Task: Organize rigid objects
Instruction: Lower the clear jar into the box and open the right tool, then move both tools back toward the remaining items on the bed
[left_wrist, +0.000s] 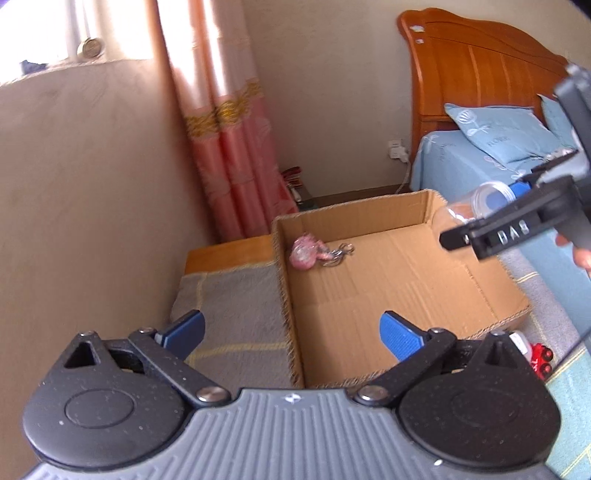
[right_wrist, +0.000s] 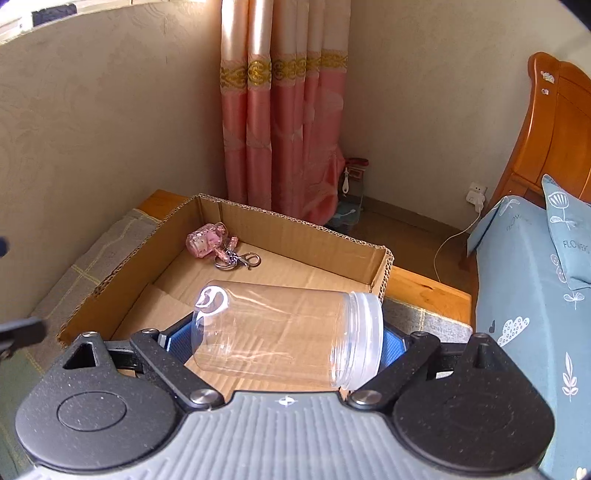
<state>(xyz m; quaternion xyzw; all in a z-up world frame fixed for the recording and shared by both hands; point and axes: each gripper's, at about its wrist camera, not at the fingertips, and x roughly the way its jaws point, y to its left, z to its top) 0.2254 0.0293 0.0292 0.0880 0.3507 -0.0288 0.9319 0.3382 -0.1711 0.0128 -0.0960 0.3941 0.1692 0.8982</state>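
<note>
An open cardboard box (left_wrist: 388, 266) lies on a grey blanket; it also shows in the right wrist view (right_wrist: 295, 236). A pink keychain charm (left_wrist: 308, 251) lies in its far left corner, also seen in the right wrist view (right_wrist: 207, 242). My left gripper (left_wrist: 291, 332) is open and empty above the box's near left edge. My right gripper (right_wrist: 284, 339) is shut on a clear plastic jar (right_wrist: 288, 332), held sideways over the box's near side, mouth to the right. From the left wrist view the right gripper (left_wrist: 491, 221) holds the jar (left_wrist: 476, 203) above the box's right wall.
A red toy car (left_wrist: 539, 360) and a small white object lie on the blanket right of the box. A bed with blue sheets (right_wrist: 535, 280) and a wooden headboard (left_wrist: 480, 66) stands to the right. A beige wall (left_wrist: 92, 184) is close on the left, a pink curtain (right_wrist: 288, 129) behind.
</note>
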